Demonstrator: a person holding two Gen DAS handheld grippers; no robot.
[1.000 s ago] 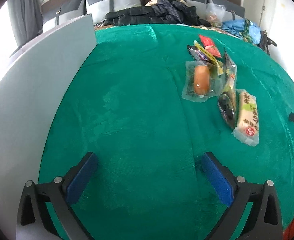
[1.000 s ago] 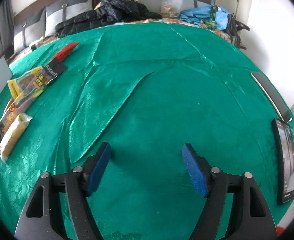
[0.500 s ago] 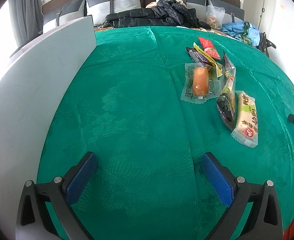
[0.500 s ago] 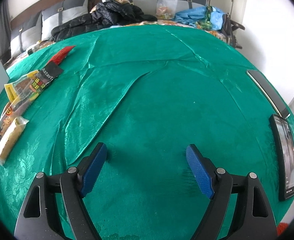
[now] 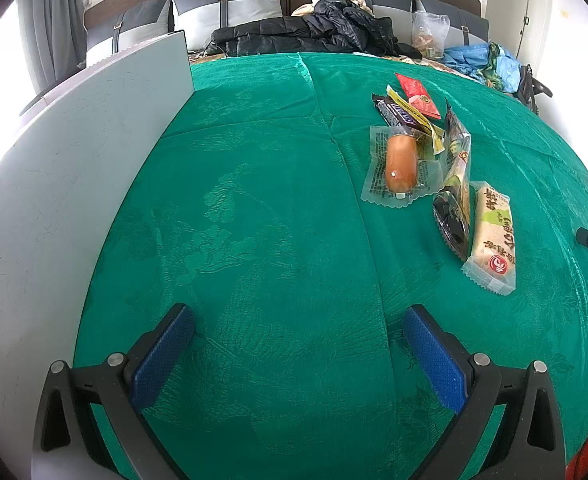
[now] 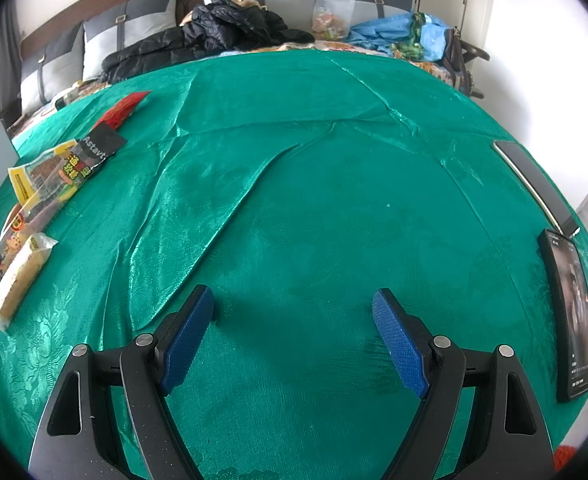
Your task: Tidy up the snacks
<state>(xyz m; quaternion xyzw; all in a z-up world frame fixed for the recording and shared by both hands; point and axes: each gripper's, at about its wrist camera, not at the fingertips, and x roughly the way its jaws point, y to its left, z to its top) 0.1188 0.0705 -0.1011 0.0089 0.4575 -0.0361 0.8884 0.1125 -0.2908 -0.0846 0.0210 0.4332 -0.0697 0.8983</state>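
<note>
Blue pads face each other wide apart on the left gripper [image 5: 298, 322], nothing between them; the right gripper [image 6: 293, 306] is spread and empty too, both over bare green cloth [image 5: 254, 208]. The snacks lie toward the cloth's right edge in the left view – sausage pack [image 5: 400, 164], rice bar [image 5: 493, 236]. Best approach low, straddling one pack's narrow width. Overlapping wrappers hide each other's edges – their count is unclear

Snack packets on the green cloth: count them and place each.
5, clustered: red sachet farthest, dark bar, sausage pack, dark-yellow bag, rice cracker nearest. Overlaps may hide more.
</note>
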